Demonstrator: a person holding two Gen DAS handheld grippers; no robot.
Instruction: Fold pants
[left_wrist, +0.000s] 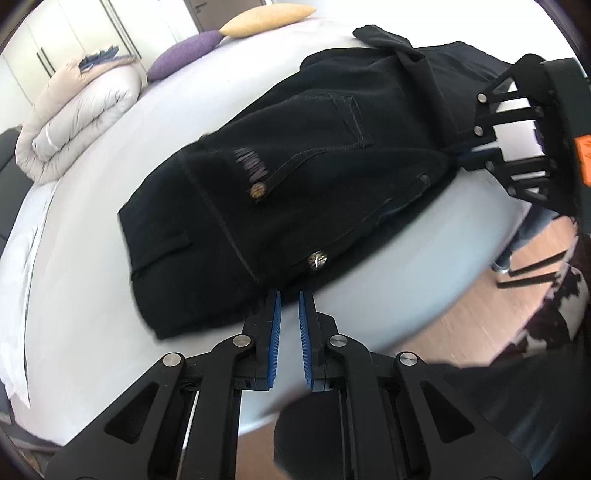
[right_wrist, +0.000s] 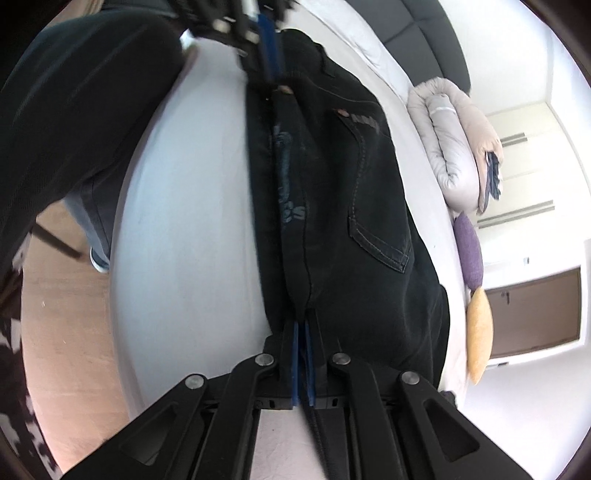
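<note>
In the left wrist view, at the far left of the frame, a rolled duvet (left_wrist: 79, 110) lies on the bed (left_wrist: 92, 229), with a purple pillow (left_wrist: 184, 55) and a yellow pillow (left_wrist: 266, 18) along the upper edge. The black pants (left_wrist: 295, 177) fill the middle of the frame, already doubled into a thick bundle with a back pocket and metal buttons facing up, lying near the bed's edge above the wooden floor (left_wrist: 461, 317). At the lower centre the left gripper (left_wrist: 290, 295) has its blue fingers (left_wrist: 275, 325) set narrow, with a slim gap and no cloth between them, tips just at the near hem of the bundle. At the right edge the right gripper (left_wrist: 476, 147) meets the waistband end. In the right wrist view, that gripper's fingers (right_wrist: 295, 354) at the lower centre are pressed together on a pinched ridge of denim running up the frame. The step in hand looks like settling or releasing the fold. To do it well, I would lower the pinched edge flat onto the layer beneath, keep the seams aligned, and let go only once the cloth rests, so the bundle neither springs open nor slides towards the floor.
</note>
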